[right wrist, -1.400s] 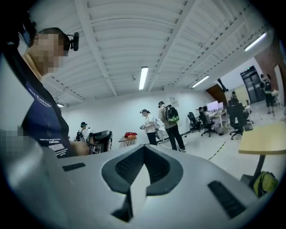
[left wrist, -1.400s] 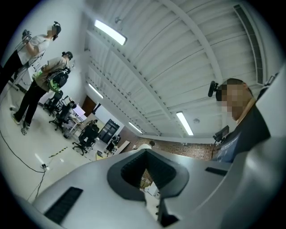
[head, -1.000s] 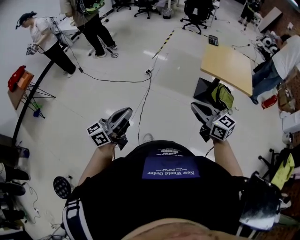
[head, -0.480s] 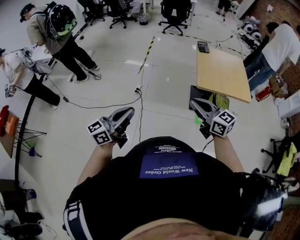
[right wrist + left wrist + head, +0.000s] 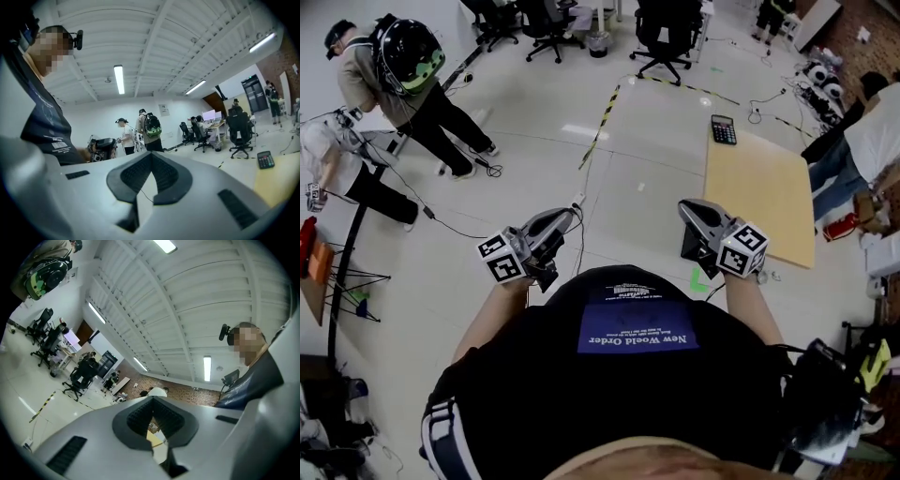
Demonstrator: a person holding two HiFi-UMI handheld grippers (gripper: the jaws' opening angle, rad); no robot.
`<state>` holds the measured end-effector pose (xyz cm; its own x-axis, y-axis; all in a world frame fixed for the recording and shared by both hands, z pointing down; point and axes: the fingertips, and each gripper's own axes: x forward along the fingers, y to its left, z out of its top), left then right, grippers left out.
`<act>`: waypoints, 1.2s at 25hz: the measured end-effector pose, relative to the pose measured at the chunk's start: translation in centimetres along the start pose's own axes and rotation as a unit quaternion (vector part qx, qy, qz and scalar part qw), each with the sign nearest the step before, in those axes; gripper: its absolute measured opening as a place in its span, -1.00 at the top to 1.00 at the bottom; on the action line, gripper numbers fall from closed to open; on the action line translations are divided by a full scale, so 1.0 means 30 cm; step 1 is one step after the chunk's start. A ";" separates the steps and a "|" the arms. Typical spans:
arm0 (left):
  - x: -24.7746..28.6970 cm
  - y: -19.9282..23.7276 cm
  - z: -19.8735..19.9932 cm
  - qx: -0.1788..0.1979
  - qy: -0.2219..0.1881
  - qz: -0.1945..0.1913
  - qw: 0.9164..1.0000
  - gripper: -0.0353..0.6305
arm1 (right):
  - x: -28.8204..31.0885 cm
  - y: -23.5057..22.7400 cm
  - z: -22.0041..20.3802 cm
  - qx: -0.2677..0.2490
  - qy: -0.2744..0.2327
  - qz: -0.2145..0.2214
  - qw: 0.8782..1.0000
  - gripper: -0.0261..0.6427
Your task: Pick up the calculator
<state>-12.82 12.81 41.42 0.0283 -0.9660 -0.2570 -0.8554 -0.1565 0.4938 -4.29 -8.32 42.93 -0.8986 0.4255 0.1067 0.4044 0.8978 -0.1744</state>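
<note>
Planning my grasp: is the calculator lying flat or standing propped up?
Flat. In the head view the calculator lies keys-up at the far corner of the wooden table.

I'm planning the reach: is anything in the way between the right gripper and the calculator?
Nothing visible does. The calculator lies at the far end of the wooden table, and only floor and the table's bare top lie between it and the right gripper.

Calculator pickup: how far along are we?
Nothing done yet: the calculator lies untouched at the far corner of the table. In hand: left gripper and right gripper are short of the table, jaws shut and empty. Left: reach it, grip, lift.
</note>
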 end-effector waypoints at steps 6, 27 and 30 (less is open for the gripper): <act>0.205 0.259 0.148 -0.003 -0.017 0.027 0.999 0.88 | 0.220 -0.321 0.128 -0.008 0.010 0.036 0.999 0.97; 1.048 1.126 0.213 -0.070 0.215 -0.251 0.941 0.88 | 0.352 -0.976 0.168 0.058 -0.036 -0.301 0.951 0.97; 1.188 1.000 0.100 -0.089 0.244 -0.305 0.916 0.88 | 0.157 -0.944 0.147 0.072 -0.057 -0.363 0.927 0.97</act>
<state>-39.04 -25.71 44.58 0.7376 -0.6585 -0.1493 -0.5075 -0.6864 0.5208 -20.72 -32.24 44.07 -0.9405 -0.3076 0.1447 -0.3341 0.9148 -0.2268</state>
